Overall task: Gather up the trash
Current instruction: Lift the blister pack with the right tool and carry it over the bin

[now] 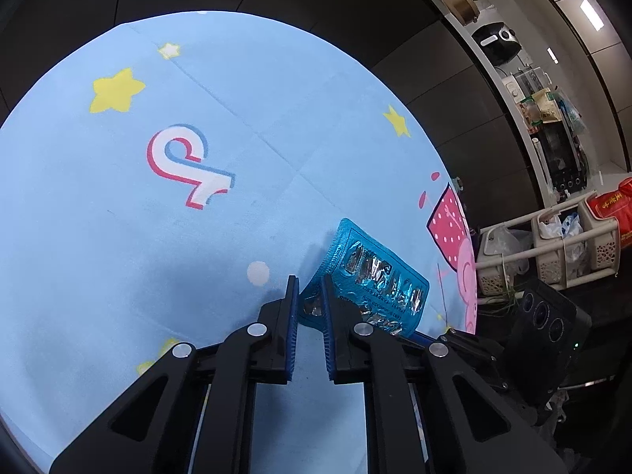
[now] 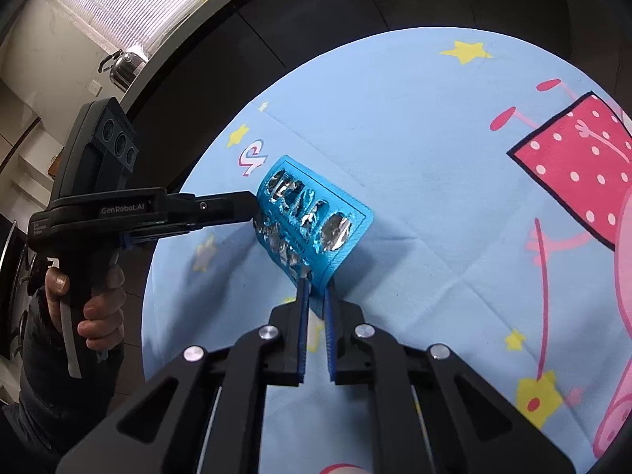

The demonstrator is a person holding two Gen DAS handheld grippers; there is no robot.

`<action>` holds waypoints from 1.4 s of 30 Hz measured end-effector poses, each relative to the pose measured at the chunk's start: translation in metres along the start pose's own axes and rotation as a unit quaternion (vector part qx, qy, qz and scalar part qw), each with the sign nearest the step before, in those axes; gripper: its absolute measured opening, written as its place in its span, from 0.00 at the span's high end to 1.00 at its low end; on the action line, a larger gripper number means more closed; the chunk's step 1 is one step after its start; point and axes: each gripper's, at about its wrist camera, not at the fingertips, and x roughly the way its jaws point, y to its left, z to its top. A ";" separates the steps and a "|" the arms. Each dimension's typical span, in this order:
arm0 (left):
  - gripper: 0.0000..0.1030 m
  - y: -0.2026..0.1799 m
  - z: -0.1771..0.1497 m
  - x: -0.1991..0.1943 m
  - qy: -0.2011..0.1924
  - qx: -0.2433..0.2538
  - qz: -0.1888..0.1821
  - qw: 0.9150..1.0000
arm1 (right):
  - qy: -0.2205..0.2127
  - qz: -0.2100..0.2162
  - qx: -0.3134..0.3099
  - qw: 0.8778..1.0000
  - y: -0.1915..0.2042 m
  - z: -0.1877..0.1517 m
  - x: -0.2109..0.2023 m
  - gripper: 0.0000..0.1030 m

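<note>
Right wrist view: the right gripper (image 2: pixel 315 290) pinches one end of a blue blister pack (image 2: pixel 312 221), while the left gripper (image 2: pixel 252 207) clamps its opposite end, holding it just above the blue cartoon tablecloth (image 2: pixel 434 158).

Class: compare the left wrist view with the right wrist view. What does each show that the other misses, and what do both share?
Left wrist only: the white basket rack and the shelves beyond the table. Right wrist only: the hand gripping the left gripper's handle, and a steel kettle. Shared: the blue blister pack, clamped by both the left gripper and the right gripper, above the blue cartoon tablecloth.
</note>
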 end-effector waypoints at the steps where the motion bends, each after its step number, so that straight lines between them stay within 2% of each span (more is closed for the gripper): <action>1: 1.00 -0.003 0.000 0.000 0.003 -0.001 -0.012 1.000 | -0.001 0.005 0.001 1.000 0.001 0.001 -0.001 0.93; 2: 1.00 -0.005 -0.001 0.000 0.006 -0.003 -0.027 1.000 | -0.003 0.007 0.001 1.000 0.006 0.005 0.001 0.93; 3: 1.00 -0.011 -0.002 0.000 0.006 0.002 -0.024 1.000 | -0.006 0.007 -0.003 1.000 0.004 0.006 -0.002 0.93; 4: 1.00 -0.020 -0.002 0.000 0.005 0.017 -0.007 1.000 | -0.007 0.005 -0.007 1.000 0.005 0.005 -0.005 0.93; 7: 1.00 -0.039 -0.006 0.006 0.010 0.044 0.016 0.999 | -0.013 0.005 -0.008 1.000 -0.001 0.001 -0.014 0.93; 9: 0.99 -0.040 -0.005 0.002 -0.001 0.041 0.031 0.999 | -0.012 -0.001 -0.007 1.000 -0.005 -0.001 -0.019 0.93; 10: 0.94 -0.037 -0.003 0.000 -0.007 0.035 0.038 0.999 | -0.013 -0.010 -0.008 1.000 -0.006 -0.002 -0.020 0.93; 11: 0.81 -0.033 -0.001 -0.003 -0.013 0.025 0.045 0.999 | -0.013 -0.018 -0.010 1.000 -0.008 -0.003 -0.022 0.93; 12: 0.72 -0.028 0.002 -0.005 -0.017 0.016 0.050 0.998 | -0.013 -0.023 -0.009 1.000 -0.011 -0.003 -0.023 0.92; 13: 0.56 -0.023 0.004 -0.006 -0.020 0.008 0.050 0.999 | -0.013 -0.023 -0.007 1.000 -0.011 -0.003 -0.023 0.92; 16: 0.50 -0.016 0.008 -0.004 -0.009 -0.016 0.020 1.000 | -0.010 -0.030 -0.003 1.000 -0.013 -0.002 -0.021 0.92; 25: 0.50 -0.031 0.012 0.021 0.013 -0.018 -0.025 0.999 | -0.005 -0.037 0.001 0.999 -0.017 -0.003 -0.019 0.91; 27: 0.54 -0.038 0.009 0.027 0.021 -0.007 -0.029 0.999 | -0.007 -0.037 0.003 0.999 -0.019 -0.002 -0.021 0.91; 28: 0.67 -0.043 0.006 0.030 0.027 0.002 -0.033 0.999 | -0.008 -0.037 0.004 0.999 -0.021 -0.003 -0.022 0.91; 29: 0.74 -0.046 0.004 0.031 0.029 0.009 -0.027 0.999 | -0.010 -0.042 0.004 0.999 -0.023 -0.003 -0.024 0.91; 31: 0.75 -0.053 0.000 0.032 0.028 0.023 -0.017 0.999 | -0.011 -0.042 0.008 0.999 -0.026 -0.003 -0.027 0.91; 36: 0.80 -0.064 0.000 0.027 0.023 0.022 -0.031 0.999 | -0.025 -0.038 0.023 0.999 -0.034 -0.005 -0.042 0.90; 42: 0.81 -0.109 -0.001 0.020 0.014 0.061 -0.031 0.998 | -0.056 -0.043 0.033 0.997 -0.048 -0.011 -0.075 0.89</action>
